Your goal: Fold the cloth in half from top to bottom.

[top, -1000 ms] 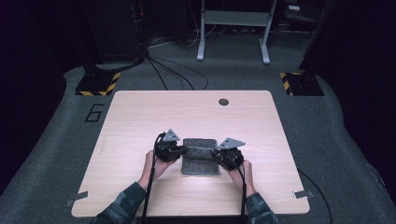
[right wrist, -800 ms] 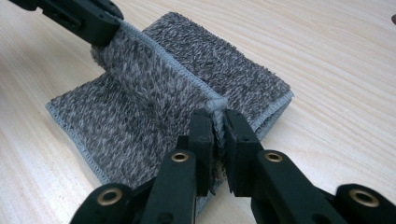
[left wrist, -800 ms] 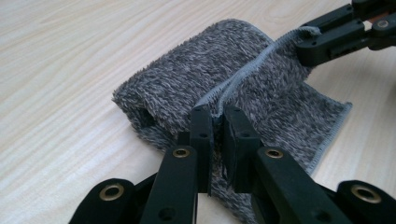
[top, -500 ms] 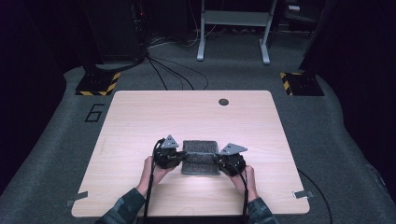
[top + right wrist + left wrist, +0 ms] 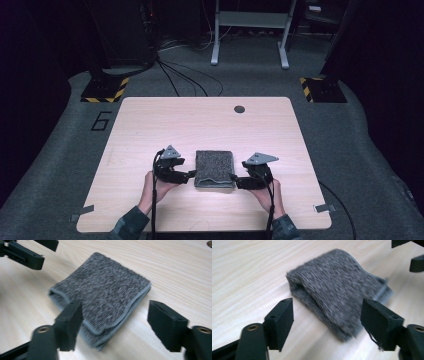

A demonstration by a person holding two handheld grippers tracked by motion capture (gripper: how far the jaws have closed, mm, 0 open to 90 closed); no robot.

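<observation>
My left gripper (image 5: 191,175) and right gripper (image 5: 234,180) flank the folded grey fuzzy cloth (image 5: 214,168), lying flat near the front edge of the pale wooden surface (image 5: 150,125). Both jaws have just been opening, now spread, pinching nothing.

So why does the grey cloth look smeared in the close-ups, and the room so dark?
Left gripper view: the folded grey cloth is motion-blurred. Right gripper view: softer blur, mostly near its jaws. High view: the wooden table is evenly lit, the surrounding floor dim.
</observation>
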